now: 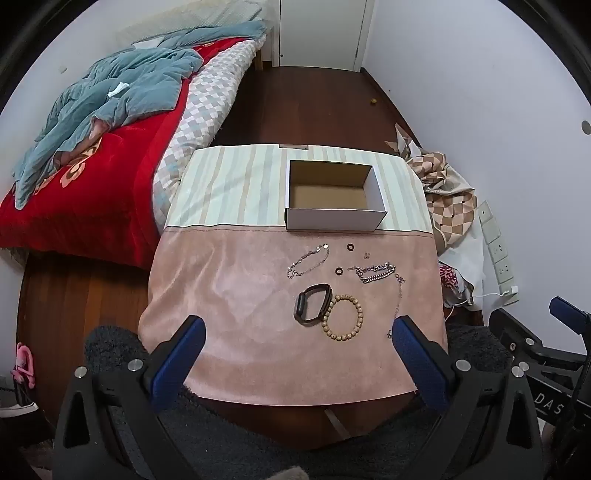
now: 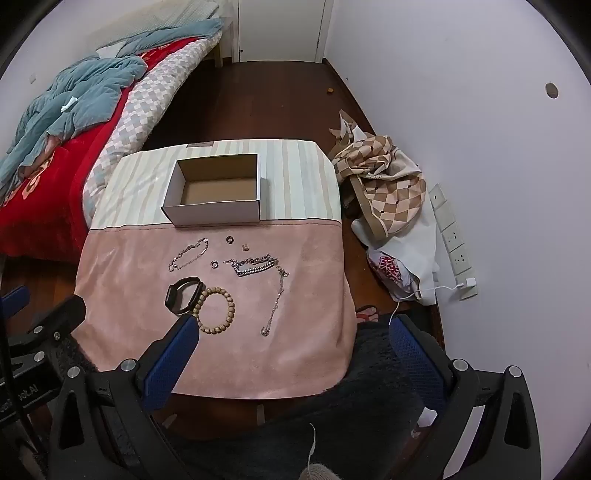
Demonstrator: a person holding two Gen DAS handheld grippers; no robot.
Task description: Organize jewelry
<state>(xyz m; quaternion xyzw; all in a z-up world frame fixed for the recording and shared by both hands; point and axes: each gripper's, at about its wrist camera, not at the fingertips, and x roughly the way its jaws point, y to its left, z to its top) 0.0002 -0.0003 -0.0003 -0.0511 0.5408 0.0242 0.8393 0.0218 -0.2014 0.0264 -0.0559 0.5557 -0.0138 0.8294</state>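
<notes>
Fingers of both grippers, left gripper (image 1: 297, 325) and right gripper (image 2: 291, 325), are standing apart, empty; we are risking snagging the thin chain (image 2: 275, 302) near the box (image 2: 214, 218).

Home bedroom, bed (image 1: 122, 177), quilt (image 1: 107, 96), door (image 1: 321, 33)

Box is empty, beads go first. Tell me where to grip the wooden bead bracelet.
Grip the wooden bead bracelet on its right arc, coming straight down, one finger inside the loop. It lies flat, and its left side touches the black smart band, so that side is crowded.
</notes>
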